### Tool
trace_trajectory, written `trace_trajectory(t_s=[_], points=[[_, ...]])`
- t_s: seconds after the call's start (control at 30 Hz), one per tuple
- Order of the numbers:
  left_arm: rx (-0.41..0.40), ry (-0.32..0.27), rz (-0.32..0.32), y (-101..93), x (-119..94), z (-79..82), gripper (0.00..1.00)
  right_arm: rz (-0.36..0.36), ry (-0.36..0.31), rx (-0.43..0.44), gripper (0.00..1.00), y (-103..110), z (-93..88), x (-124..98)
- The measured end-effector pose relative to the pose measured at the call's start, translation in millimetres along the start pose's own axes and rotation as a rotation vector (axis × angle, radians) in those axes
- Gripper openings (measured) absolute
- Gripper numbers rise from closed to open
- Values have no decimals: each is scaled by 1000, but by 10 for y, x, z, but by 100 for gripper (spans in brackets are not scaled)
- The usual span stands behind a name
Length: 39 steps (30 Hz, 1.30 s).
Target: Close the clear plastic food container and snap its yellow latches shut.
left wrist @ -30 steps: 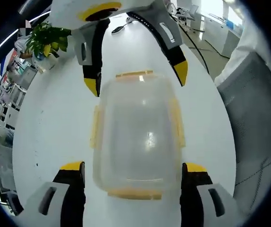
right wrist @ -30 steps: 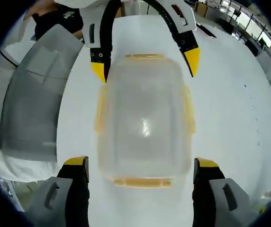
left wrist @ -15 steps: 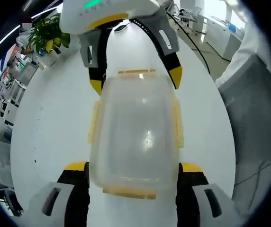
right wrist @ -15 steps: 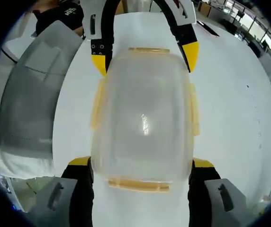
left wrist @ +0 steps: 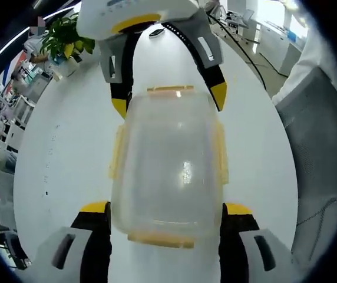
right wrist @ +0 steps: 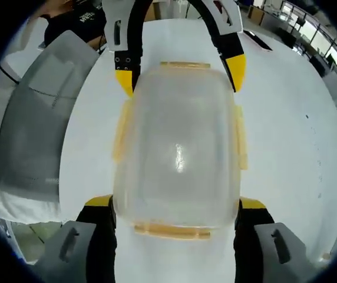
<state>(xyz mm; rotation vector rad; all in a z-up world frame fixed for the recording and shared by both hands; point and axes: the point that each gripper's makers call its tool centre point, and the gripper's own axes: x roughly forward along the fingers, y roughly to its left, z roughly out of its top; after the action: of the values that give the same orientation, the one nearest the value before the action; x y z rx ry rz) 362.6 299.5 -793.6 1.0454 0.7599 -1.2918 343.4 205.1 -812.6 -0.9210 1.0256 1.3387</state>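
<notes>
Lid and tub of the one clear container point(left wrist: 167, 171) sat together at the centre of both frames on the white table point(left wrist: 68, 153). The left gripper point(left wrist: 165, 212), jaws rising from the bottom of its view, stood wide open astride the near end without gripping. The right gripper point(right wrist: 173, 207) was likewise spread at the opposite end, holding nothing. Four yellow latches point(left wrist: 116, 154) showed, one per side, all apparently still flared outward. To do the step well, I judged each gripper should press down on its own end latch squarely, keeping the tub from sliding, then work the two long-side latches. One potted plant point(left wrist: 62, 42) stood at upper left of the left gripper view.
</notes>
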Motion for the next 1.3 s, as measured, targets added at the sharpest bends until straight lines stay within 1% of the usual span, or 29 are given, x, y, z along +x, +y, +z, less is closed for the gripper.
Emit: trace_trajectory(t_s=[0.17,0.3,0.5,0.7,0.83,1.2,1.3], points=[[-6,22,13,127,-6,-91,71,-18,-4,-15,80,-140,82,18],[-11,31,38,244,2,-168,71,-60,-8,-33,80,-290,142,34],[-6,48,65,357,10,-225,72,-87,-14,-41,81,-432,198,61],[-13,51,81,457,11,-269,72,-106,-15,-42,81,-552,232,64],[-14,46,81,476,10,-276,72,-107,-5,-40,81,-570,235,65],[-8,42,77,496,13,-278,72,-107,-5,-35,81,-589,239,66],[-1,41,76,501,12,-285,72,-108,-11,-15,82,-587,238,69]])
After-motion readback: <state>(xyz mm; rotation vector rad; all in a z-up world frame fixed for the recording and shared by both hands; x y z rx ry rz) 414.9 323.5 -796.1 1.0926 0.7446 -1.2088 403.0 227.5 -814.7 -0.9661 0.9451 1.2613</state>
